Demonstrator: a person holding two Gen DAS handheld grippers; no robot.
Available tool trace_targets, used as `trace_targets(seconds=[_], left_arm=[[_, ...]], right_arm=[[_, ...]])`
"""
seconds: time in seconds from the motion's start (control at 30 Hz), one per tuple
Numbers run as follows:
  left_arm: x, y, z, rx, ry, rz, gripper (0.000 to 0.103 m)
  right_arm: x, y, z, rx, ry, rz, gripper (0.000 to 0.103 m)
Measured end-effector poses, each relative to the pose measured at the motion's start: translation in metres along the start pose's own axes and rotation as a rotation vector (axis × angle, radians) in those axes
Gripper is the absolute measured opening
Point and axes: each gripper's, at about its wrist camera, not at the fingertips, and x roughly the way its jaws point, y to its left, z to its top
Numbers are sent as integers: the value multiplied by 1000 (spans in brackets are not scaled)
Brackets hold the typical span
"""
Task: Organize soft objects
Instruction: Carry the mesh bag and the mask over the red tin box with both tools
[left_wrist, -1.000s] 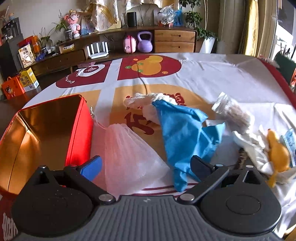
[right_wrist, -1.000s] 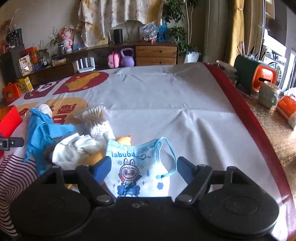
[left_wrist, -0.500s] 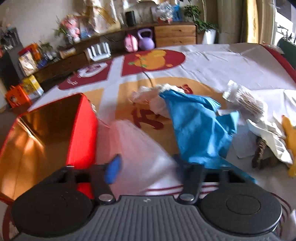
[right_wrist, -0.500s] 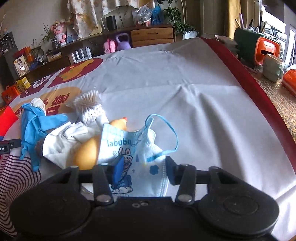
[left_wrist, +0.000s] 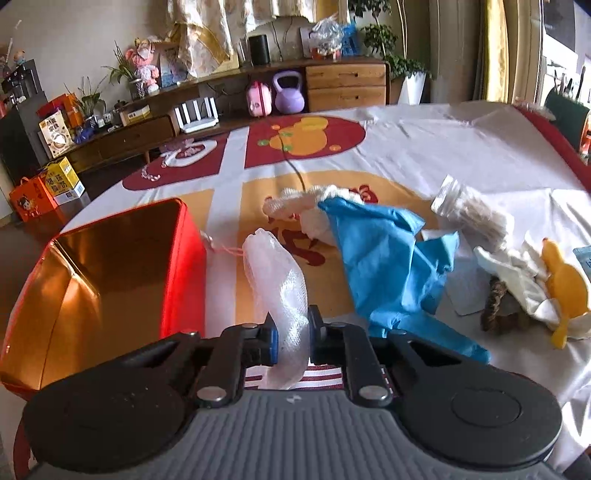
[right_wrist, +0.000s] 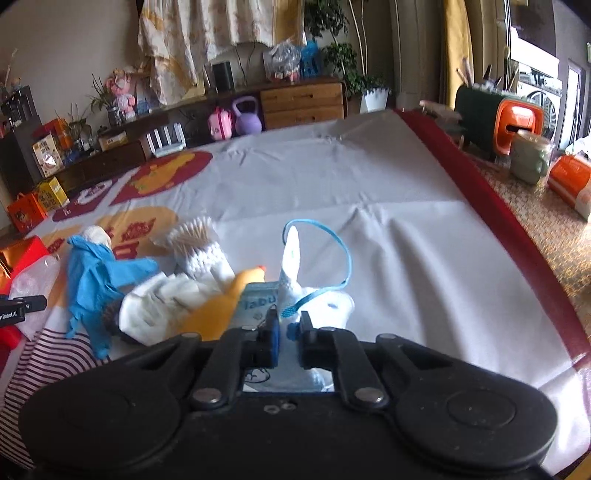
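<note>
My left gripper (left_wrist: 291, 339) pinches a white mesh bag (left_wrist: 277, 273), its jaws closing in until the pads press the netting, which stands up bunched between them. An open red tin box (left_wrist: 184, 266) with a gold inside sits just left of it. In the right wrist view, my right gripper (right_wrist: 289, 334) has its jaws closing tight on a folded blue-and-white face mask (right_wrist: 291, 258), whose ear loop arcs up. A blue glove (left_wrist: 384, 266), a white cloth (right_wrist: 162, 299) and a yellow duck toy (right_wrist: 221, 306) lie between the two grippers.
A clear bag of cotton swabs (left_wrist: 469, 210) lies behind the pile. A red-striped cloth (right_wrist: 48, 354) covers the near left corner. Beyond the table cover's red edge (right_wrist: 498, 229) stand a green mug (right_wrist: 528, 158) and an orange-and-green holder (right_wrist: 517, 125).
Both grippers went from wide open to shut. The left one gathered the flat mesh bag into an upright bunch. The right one pinched the flat mask, folding it upward.
</note>
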Motion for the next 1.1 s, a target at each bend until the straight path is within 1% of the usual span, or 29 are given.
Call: trace_targets(seconds=[0.17,0.37,0.5,0.67,0.8,0.97,1.1], left_arm=[[-25,7,3,-22,-46,-13,14],[-59,18,10,-46,-99,-37,14],[-80,25,14,-53,-122,-49,14],[-98,39,17,-68,-130,-57,14],[-107,58,18,-105,-128,-67,14],[-117,82,18,-143,-136,-58,14],[-124,101,16,-149,-144,-45,14]], right_arm=[[-24,11,9,-6,-52,25,8],[-51,35,26,-42,-113,105,8],[-61,58,38,-73,-133,156,8],[-64,89,50,-102,-124,228,8],[-65,120,56,-147,-118,280,8],[-65,161,60,-209,-114,343,8],[-62,193,63,-250,-106,381,8]])
